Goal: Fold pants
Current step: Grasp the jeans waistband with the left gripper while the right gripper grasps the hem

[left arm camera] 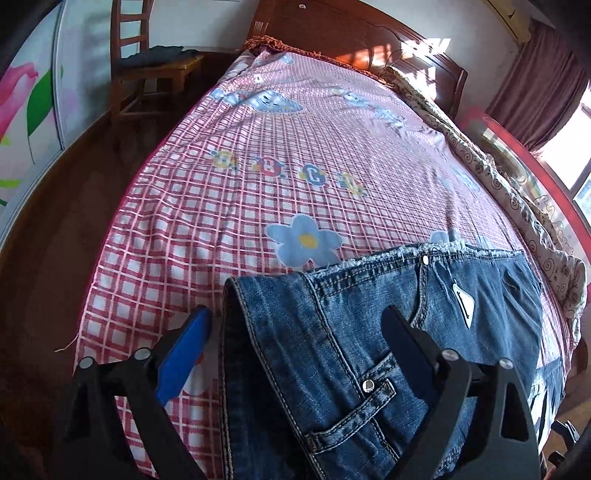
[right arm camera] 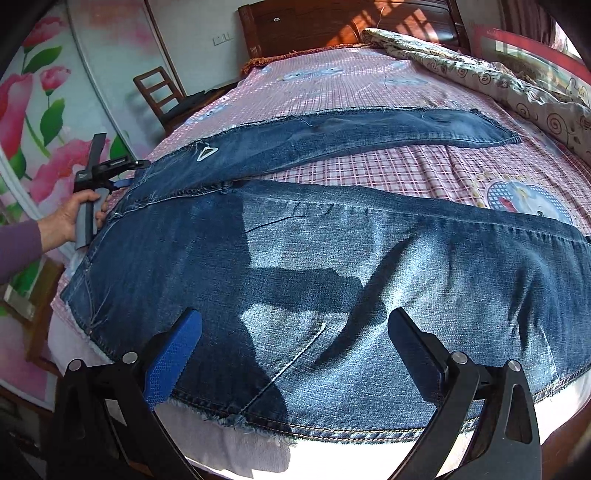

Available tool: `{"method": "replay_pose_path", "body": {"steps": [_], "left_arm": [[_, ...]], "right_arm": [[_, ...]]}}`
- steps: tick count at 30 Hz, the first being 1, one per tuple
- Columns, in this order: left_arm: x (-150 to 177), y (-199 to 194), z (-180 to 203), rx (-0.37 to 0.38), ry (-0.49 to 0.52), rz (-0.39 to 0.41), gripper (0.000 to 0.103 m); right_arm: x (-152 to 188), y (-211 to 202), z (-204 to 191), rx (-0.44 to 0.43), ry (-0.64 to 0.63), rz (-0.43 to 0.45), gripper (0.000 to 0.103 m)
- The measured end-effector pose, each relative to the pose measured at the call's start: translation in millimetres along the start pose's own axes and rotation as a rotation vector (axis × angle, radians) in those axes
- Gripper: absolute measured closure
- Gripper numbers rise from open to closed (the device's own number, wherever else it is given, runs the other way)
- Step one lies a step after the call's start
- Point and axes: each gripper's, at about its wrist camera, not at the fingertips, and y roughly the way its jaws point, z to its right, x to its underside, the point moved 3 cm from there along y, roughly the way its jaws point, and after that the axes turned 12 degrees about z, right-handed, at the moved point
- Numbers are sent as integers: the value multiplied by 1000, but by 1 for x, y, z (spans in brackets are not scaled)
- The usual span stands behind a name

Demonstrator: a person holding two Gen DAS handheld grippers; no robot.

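Blue denim pants (right arm camera: pixel 332 258) lie spread on the bed, one leg (right arm camera: pixel 369 129) angled away toward the far side. In the left wrist view the waist end with a pocket (left arm camera: pixel 332 350) lies between the open fingers of my left gripper (left arm camera: pixel 295 321), its folded edge rising by the blue pad (left arm camera: pixel 184 354). The left gripper also shows in the right wrist view (right arm camera: pixel 122 177), hand-held at the waistband. My right gripper (right arm camera: pixel 295 328) is open just above the near leg at the bed's front edge, holding nothing.
The bed has a pink checked sheet (left arm camera: pixel 258 155) with flower prints. A rumpled patterned quilt (right arm camera: pixel 498 81) lies along the far right side. A wooden headboard (left arm camera: pixel 351 33) stands behind. A wooden chair (left arm camera: pixel 147 70) stands left of the bed.
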Motion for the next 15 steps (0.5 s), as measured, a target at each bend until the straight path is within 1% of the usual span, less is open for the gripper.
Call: {"method": "replay_pose_path", "body": {"steps": [2,3,4,5,6,7,8,9,10,13,15], "left_arm": [[1,1,4,20,10,-4,14],[1,2,3,18,10,-5,14],[0,2,2,13,4,-4,18],[0,2,1,15,-11,0,30],[0,0,-4,-1,-28,5,37],[0,-2,-9,-18,-49,12,54],[0,-3,-15,-13,-79,15,64],[1,-4,-20,8,-115,16,65],[2,-4,-23,0,-130,18,75],[4,-3,-22,-24,-118,41,80],[8,-4,-18,-49,-98,69,80]], "right_arm": [[2,2,-2,-8,-6,-9,3],[3,3,-3,-12,-6,-12,3],[4,4,-4,-15,-7,-14,3],[4,4,-4,-18,-8,-15,3],[5,2,-4,-19,-8,-13,3],[4,1,-3,-21,-7,-10,3],[4,-1,-2,-23,-7,-7,3],[3,-1,1,-20,-10,-6,3],[2,-2,3,-17,-12,-5,3],[-8,-4,17,-12,-27,-2,3],[-22,-6,36,0,-19,7,3]]}}
